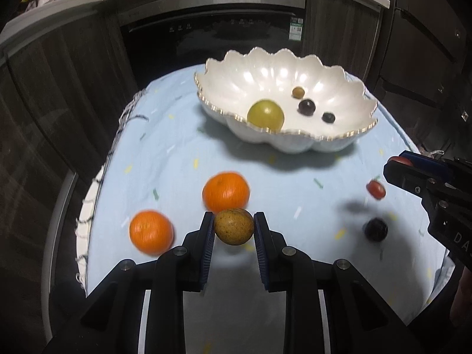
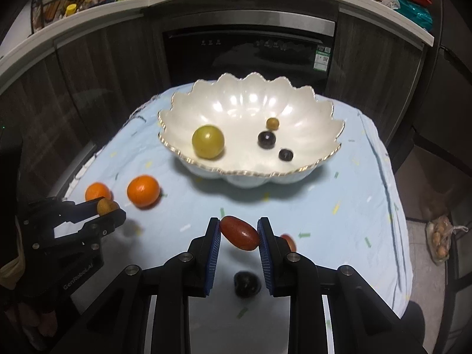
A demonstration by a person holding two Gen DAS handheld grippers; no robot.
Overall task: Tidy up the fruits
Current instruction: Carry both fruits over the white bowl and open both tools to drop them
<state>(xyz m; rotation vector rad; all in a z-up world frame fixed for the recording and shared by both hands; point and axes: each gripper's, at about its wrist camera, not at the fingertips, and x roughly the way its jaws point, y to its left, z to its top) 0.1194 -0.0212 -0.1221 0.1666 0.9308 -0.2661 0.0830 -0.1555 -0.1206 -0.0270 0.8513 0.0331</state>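
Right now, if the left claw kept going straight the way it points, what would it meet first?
Probably the nearer orange, just beyond the brown fruit that the left claw holds; depth is unclear, so it might pass above.

I see a white scalloped bowl (image 2: 250, 112) w/ gold rim near the table's far edge; inside: green fruit (image 2: 208, 142), 2 dark grapes (image 2: 266, 139) and a small brown one (image 2: 272, 123). 2 oranges (image 1: 226, 192) sit toward the left edge. Speckled brown fruit (image 1: 234, 226) and oblong red tomato (image 2: 239, 233) are each pinched off the cloth. Another tomato (image 1: 375, 189) and a dark grape (image 1: 375, 229) lie toward the right edge.
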